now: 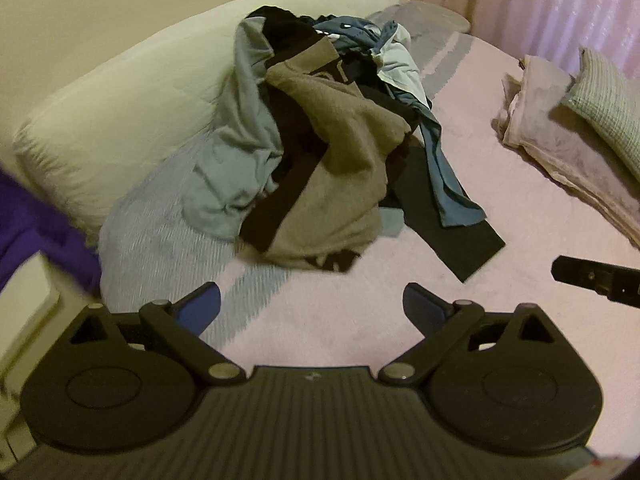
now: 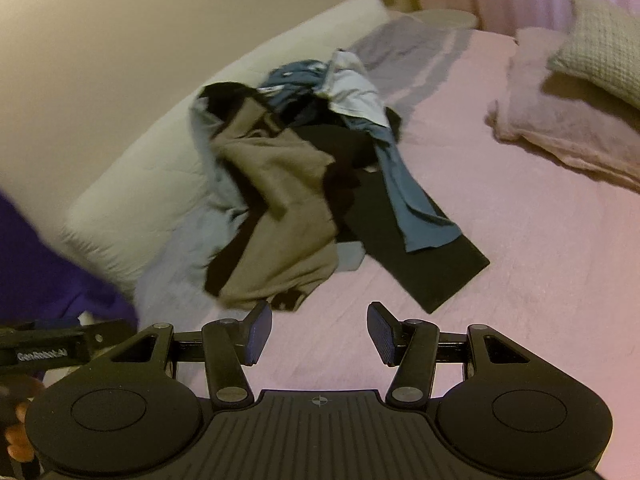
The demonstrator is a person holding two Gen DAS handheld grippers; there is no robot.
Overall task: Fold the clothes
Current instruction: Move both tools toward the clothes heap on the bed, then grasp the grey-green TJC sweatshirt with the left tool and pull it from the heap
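Note:
A heap of unfolded clothes [image 1: 320, 140] lies on the pink bedspread [image 1: 460, 320], leaning against a long cream bolster. On top is a grey-brown garment [image 1: 332, 176] with black trim; beneath it are pale blue, black and teal pieces, and a black trouser leg [image 1: 452, 236] stretches out to the right. My left gripper [image 1: 312, 306] hovers over the bedspread just short of the heap, open wide, nothing between its blue pads. In the right wrist view the same heap [image 2: 304, 184] lies ahead of my right gripper [image 2: 320, 332], which is open and empty above the pink cover.
A folded pink blanket [image 1: 560, 152] with a waffle-knit cushion [image 1: 608, 108] on it sits at the right of the bed. The cream bolster [image 1: 140, 96] runs along the wall. A purple sleeve [image 1: 36, 232] shows at the left. Pink curtains [image 1: 540, 0] hang behind.

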